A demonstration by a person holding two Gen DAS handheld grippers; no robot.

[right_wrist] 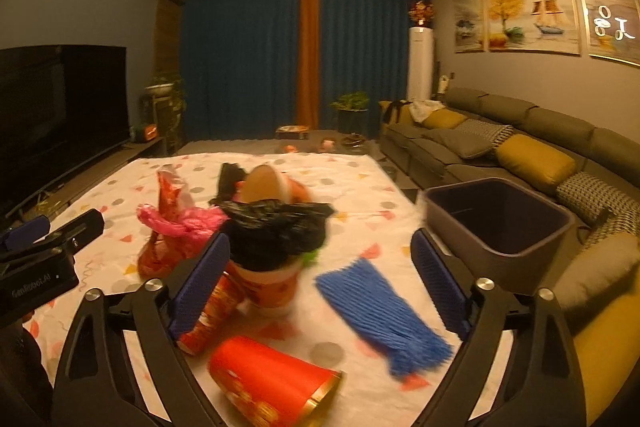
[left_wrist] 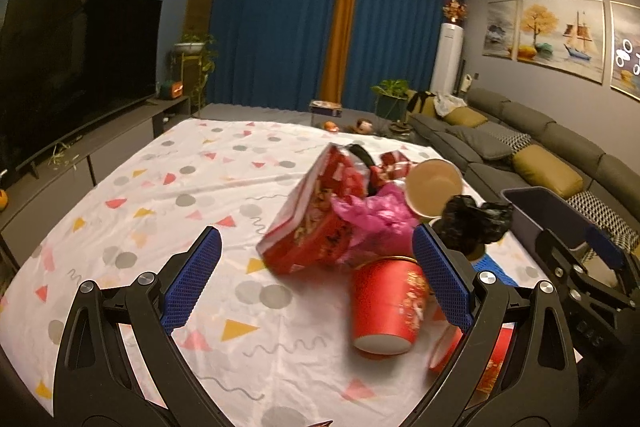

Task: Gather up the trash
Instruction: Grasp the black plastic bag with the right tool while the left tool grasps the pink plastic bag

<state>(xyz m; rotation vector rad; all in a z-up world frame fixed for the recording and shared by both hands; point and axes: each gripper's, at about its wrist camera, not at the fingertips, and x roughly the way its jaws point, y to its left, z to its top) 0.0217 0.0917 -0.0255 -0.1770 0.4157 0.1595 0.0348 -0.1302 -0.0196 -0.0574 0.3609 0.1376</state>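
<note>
Surface: patterned white sheet (right_wrist: pixel 280 171), sofa (right_wrist: pixel 520 131) right.
Trash: red cup (right_wrist: pixel 272 383) on its side nearest; blue foam net (right_wrist: pixel 384 303) right of it; black bag (right_wrist: pixel 280 227) stuffed in a cup farther off.
Bin (right_wrist: pixel 560 227): far right, empty-looking.
Left gripper (left_wrist: pixel 316 281): spread wide, empty.
Right gripper (right_wrist: pixel 320 285): spread wide, empty.
Handling: cup light, crushable, probably best pinched at its rim; net soft, limp.

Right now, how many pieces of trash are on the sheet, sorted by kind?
Paper cups: 4
Plastic bags: 2, pink bag and black bag
Red snack packet: 1
Blue foam net: 1
Total: 8 that show clearly; blur may hide more.
</note>
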